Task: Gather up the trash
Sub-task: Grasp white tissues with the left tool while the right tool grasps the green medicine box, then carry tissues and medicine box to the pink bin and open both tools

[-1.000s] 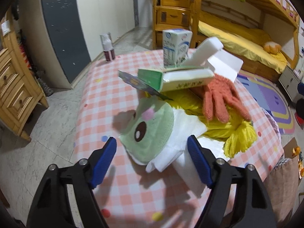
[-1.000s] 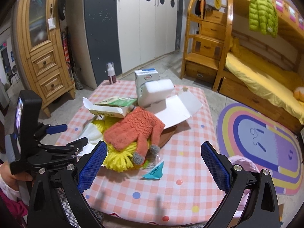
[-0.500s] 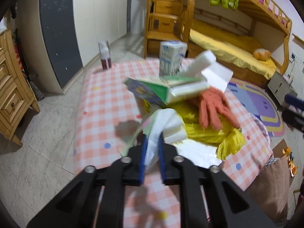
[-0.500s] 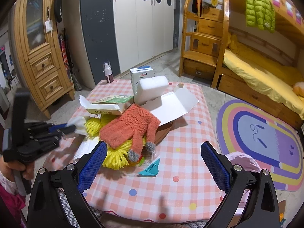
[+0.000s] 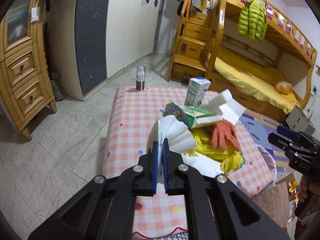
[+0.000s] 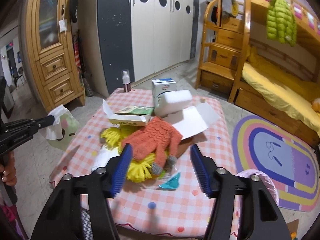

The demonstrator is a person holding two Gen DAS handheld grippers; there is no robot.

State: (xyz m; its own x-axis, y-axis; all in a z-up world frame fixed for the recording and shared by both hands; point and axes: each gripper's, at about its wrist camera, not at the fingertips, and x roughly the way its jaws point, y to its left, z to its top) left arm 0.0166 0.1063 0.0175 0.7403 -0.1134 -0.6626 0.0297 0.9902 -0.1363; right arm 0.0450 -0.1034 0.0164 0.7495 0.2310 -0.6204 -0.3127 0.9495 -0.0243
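The left gripper (image 5: 160,150) is clamped on a white tissue wad (image 5: 174,134), with a green printed wrapper (image 6: 66,128) hanging below it. The right wrist view shows the load lifted off to the side of the table (image 6: 200,206), over the floor, presumably bound for a bin not in view. The right gripper (image 6: 161,169) stands with fingers apart above the orange glove (image 6: 156,140), probably lined up for the next pick. Remaining clutter sits mid-table: yellow yarn (image 6: 140,170), green box (image 6: 132,115), foam block (image 6: 174,102), carton (image 6: 162,88), teal scrap (image 6: 170,183).
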